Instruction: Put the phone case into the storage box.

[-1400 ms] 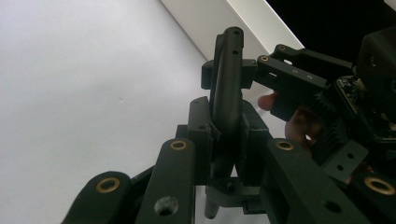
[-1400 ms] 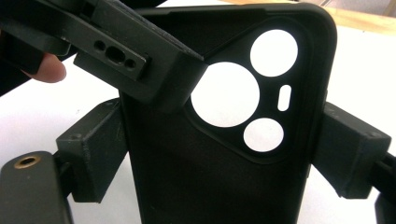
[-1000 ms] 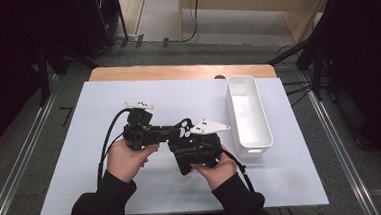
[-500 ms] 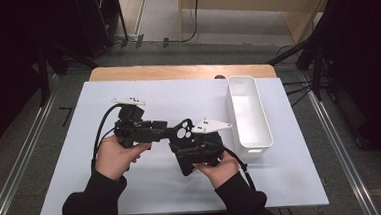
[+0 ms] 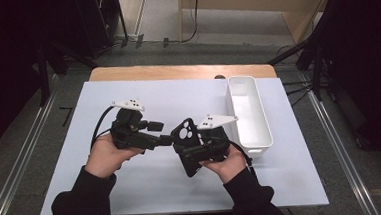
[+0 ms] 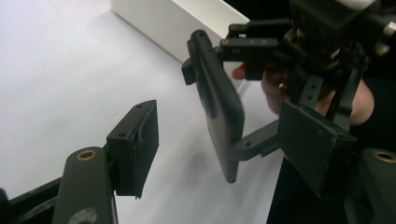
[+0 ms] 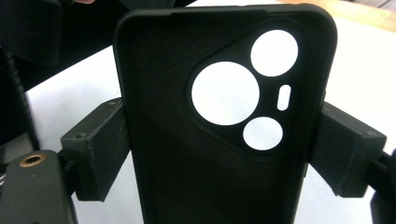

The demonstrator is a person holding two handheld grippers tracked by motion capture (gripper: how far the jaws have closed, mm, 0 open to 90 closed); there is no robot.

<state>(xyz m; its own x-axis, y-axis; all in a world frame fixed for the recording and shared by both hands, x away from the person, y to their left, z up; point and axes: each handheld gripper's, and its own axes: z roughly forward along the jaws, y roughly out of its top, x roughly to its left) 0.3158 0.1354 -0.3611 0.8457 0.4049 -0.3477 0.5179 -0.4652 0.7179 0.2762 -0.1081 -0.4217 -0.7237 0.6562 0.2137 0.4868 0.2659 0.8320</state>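
Observation:
A black phone case with round camera cut-outs is held upright above the white table. My right gripper is shut on the case's two long edges, and its pads press on the case from both sides. My left gripper points at the case from the left, and its jaws have just been opening. In the left gripper view the case stands edge-on between the left gripper's pads, touching neither of them.
A long white tray stands on the table's right side, just right of my right hand; its wall lies behind the case. A wooden strip runs along the table's far edge. Bare table surface lies to the left and in front.
The left gripper's jaws have spread apart and no longer hold the case. The left hand has drawn slightly to the left. The right gripper keeps the case still.

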